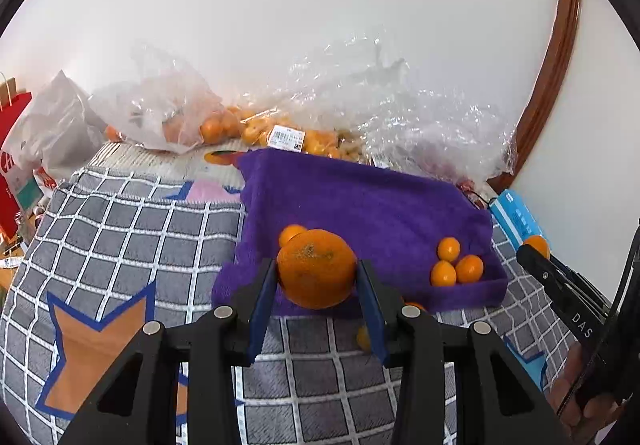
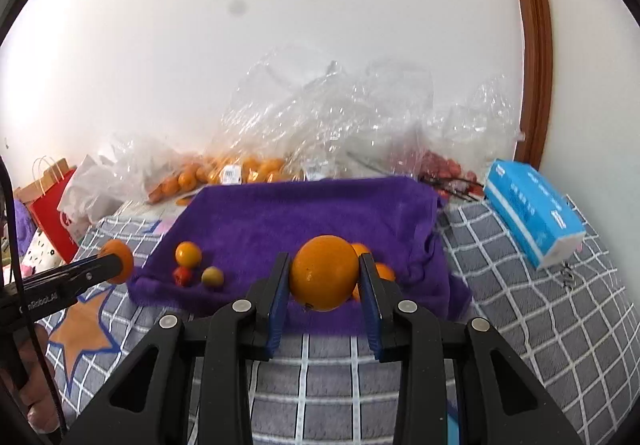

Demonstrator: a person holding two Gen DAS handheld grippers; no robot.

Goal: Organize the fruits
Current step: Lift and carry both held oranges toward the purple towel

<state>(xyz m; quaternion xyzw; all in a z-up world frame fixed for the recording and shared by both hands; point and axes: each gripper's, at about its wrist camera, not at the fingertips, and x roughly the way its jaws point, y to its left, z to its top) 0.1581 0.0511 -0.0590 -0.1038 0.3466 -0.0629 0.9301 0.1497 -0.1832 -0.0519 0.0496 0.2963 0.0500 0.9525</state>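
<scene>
The left gripper (image 1: pixel 317 277) clamps a round, dimpled, brown-flecked orange (image 1: pixel 316 268) above the purple fleece towel (image 1: pixel 360 205). The right gripper (image 2: pixel 324 277) pinches a smoother, glossy round orange (image 2: pixel 324 272); 3 small kumquats (image 1: pixel 456 263) lie on the towel.

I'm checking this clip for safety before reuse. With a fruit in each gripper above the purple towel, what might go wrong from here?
1. Each round orange fruit, in the left gripper and the right gripper, is pinched only at its sides and may slip out.
2. A dropped fruit could hit the small orange fruits on the purple towel and scatter them.
3. The soft checked grey blanket slopes, so loose fruit could roll off.
</scene>
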